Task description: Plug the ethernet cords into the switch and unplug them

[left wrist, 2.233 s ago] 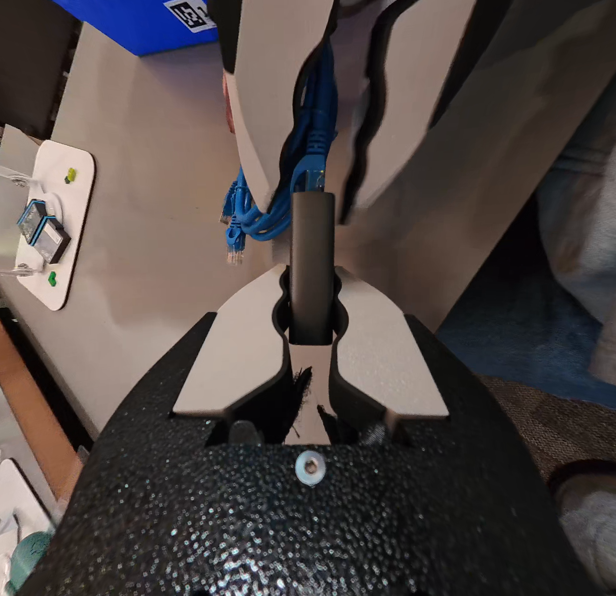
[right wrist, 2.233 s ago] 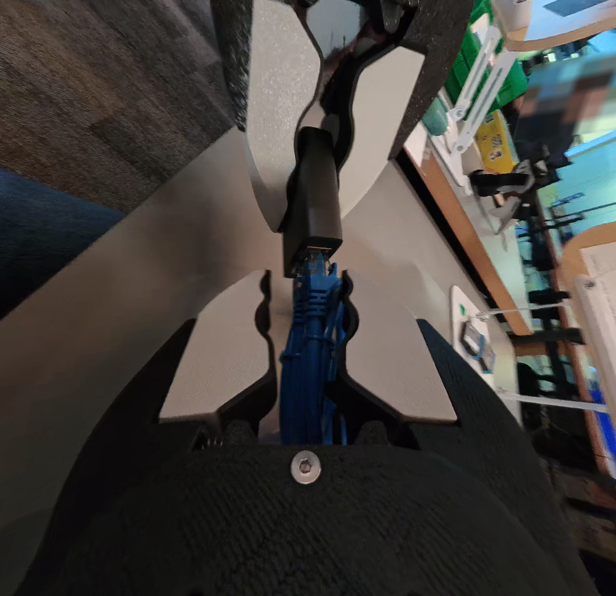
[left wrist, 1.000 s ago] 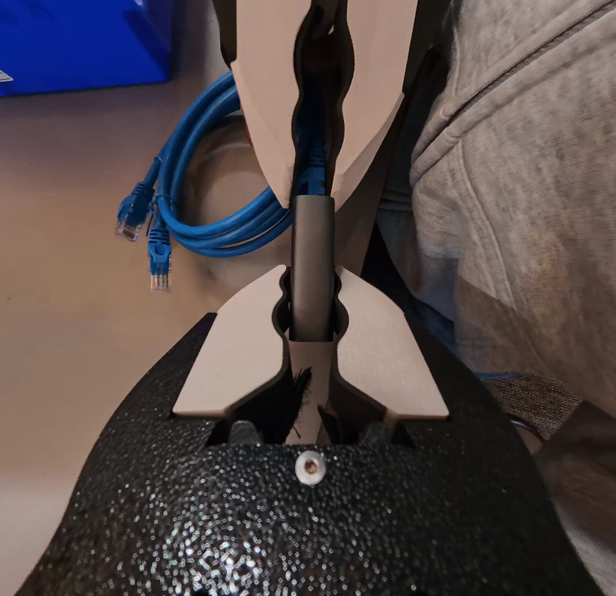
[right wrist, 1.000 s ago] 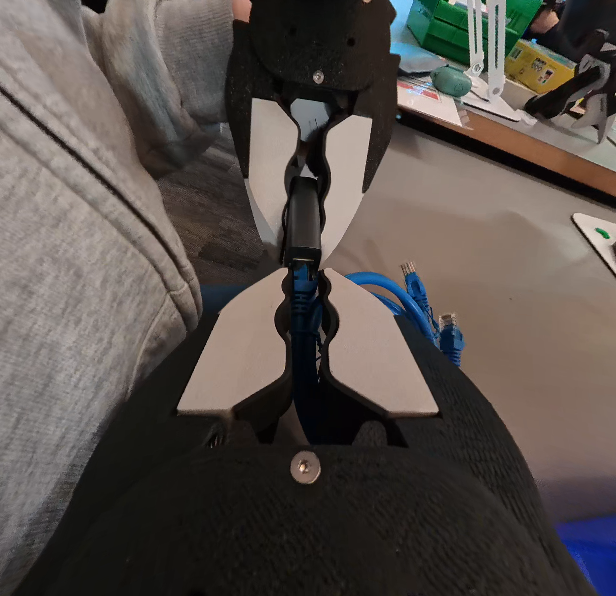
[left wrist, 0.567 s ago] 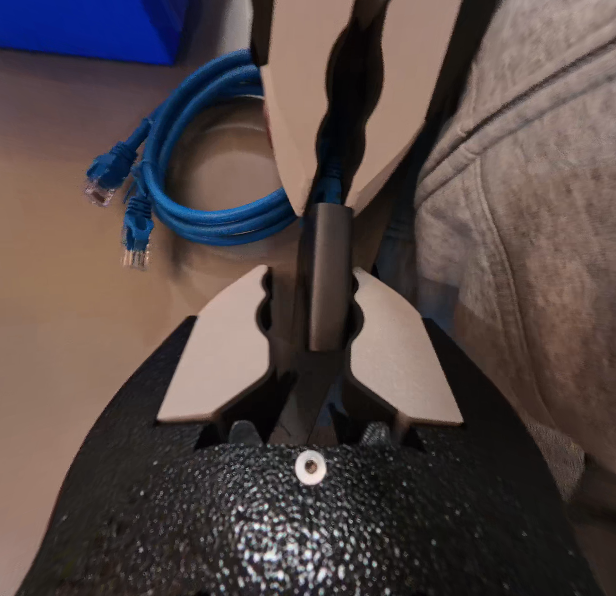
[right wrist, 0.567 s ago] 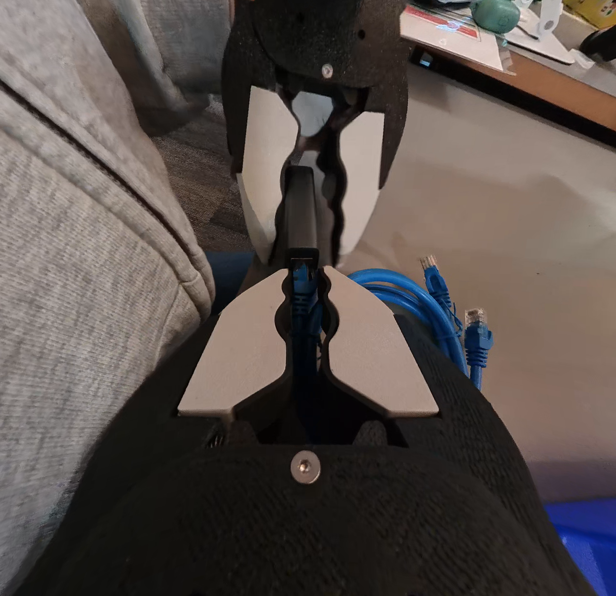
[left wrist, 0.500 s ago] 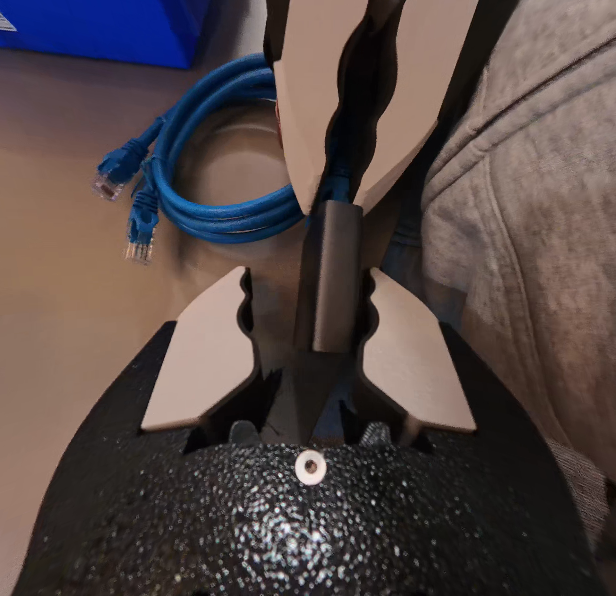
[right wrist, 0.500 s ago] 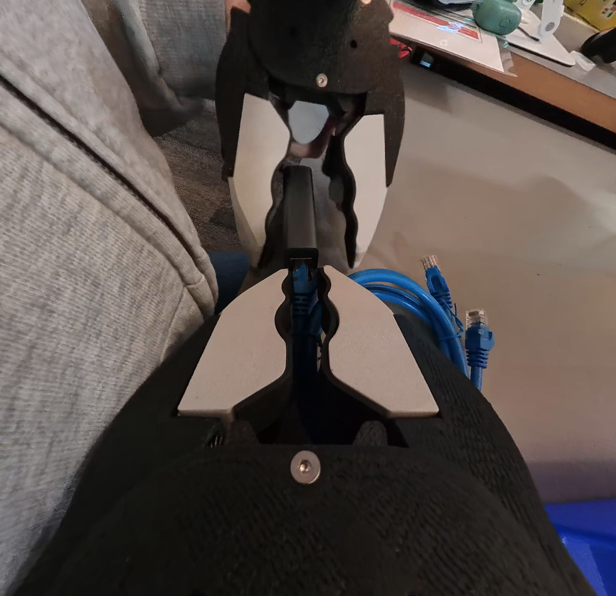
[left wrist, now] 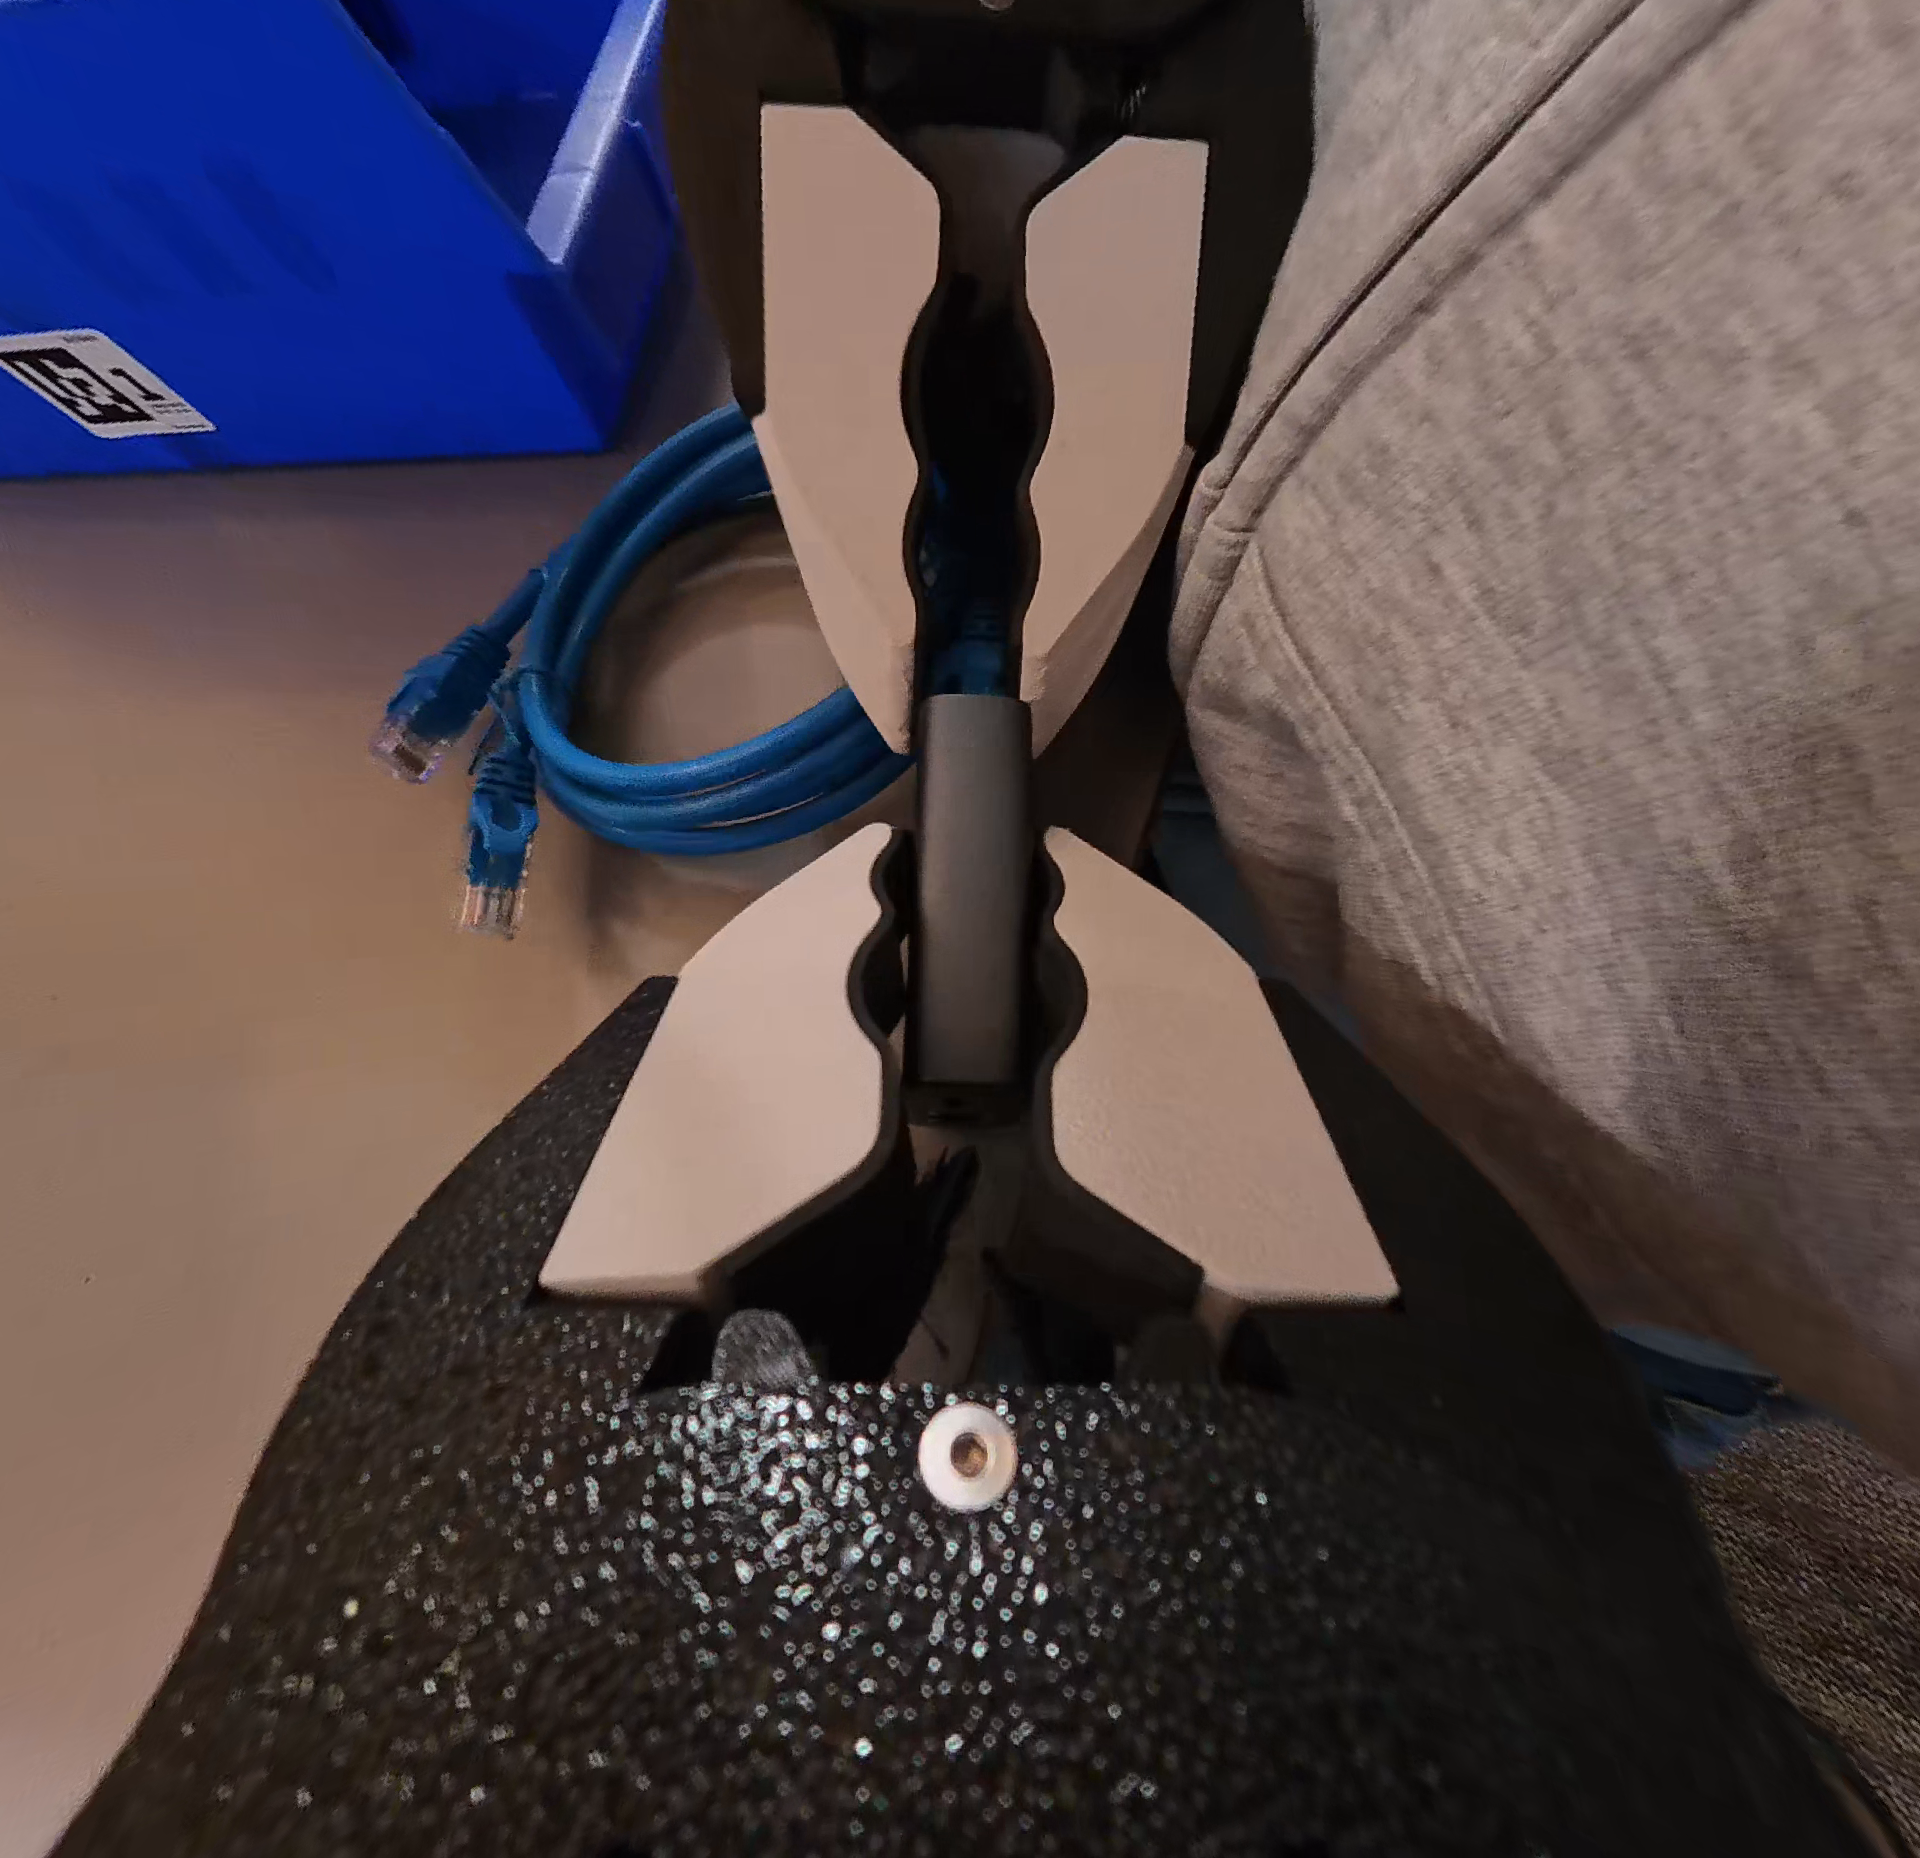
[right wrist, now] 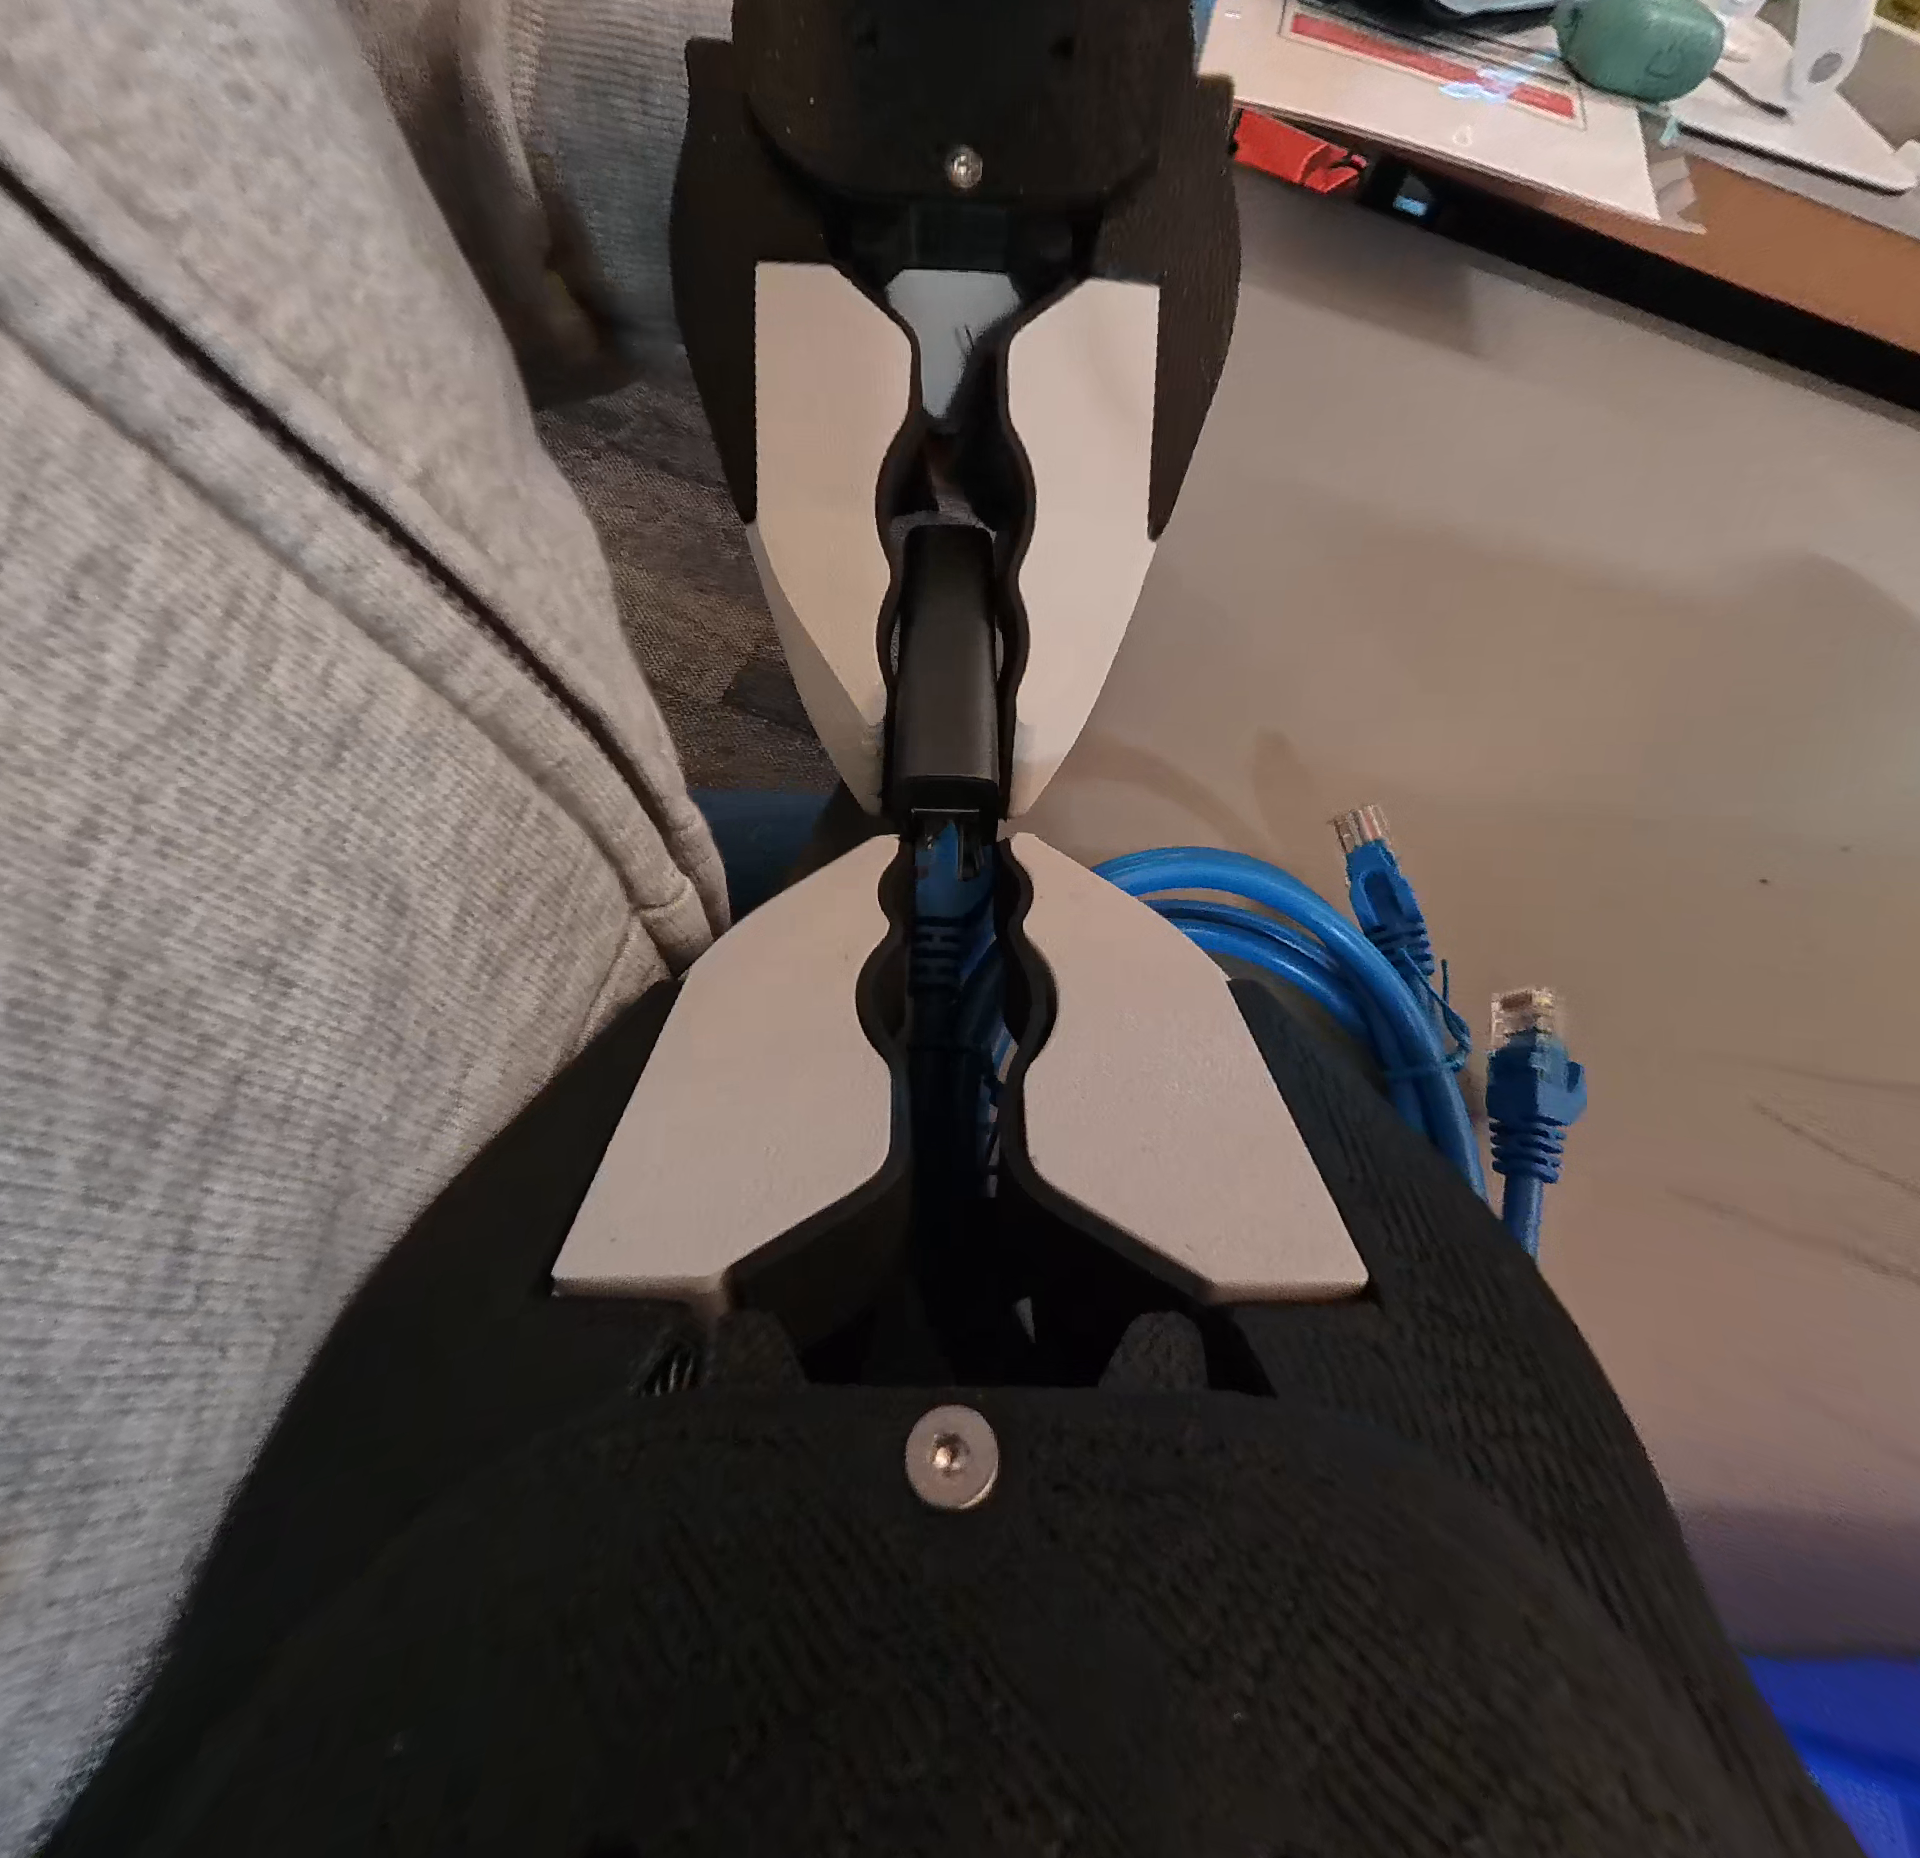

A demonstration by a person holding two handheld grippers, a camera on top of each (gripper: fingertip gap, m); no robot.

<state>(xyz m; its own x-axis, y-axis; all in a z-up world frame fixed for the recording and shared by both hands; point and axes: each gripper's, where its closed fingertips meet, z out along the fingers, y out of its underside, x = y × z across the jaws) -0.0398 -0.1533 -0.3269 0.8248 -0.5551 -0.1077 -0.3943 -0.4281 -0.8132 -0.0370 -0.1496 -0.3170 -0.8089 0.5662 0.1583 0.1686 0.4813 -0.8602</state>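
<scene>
**Black switch and blue plug held nose to nose**

The slim black switch (left wrist: pixel 966 894) is clamped by the left gripper (left wrist: pixel 968 842), its long axis running up the frame centre. Its port end is met by the blue ethernet plug (right wrist: pixel 940 904), pinched in the right gripper (right wrist: pixel 948 852). Blue coiled cords (left wrist: pixel 665 769) lie centre-left on the table (left wrist: pixel 208 1029); a grey sweatshirt (left wrist: pixel 1558 561) fills the right, a blue bin (left wrist: pixel 260 198) the upper left.

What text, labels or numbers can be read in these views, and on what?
White sticker on the blue bin: a black code pattern with small print beside it; I don't transcribe it.
Paper sheet with a red band, top right of the right wrist view: print too blurred to read.
Black switch and blue ethernet cords: no markings visible.
</scene>
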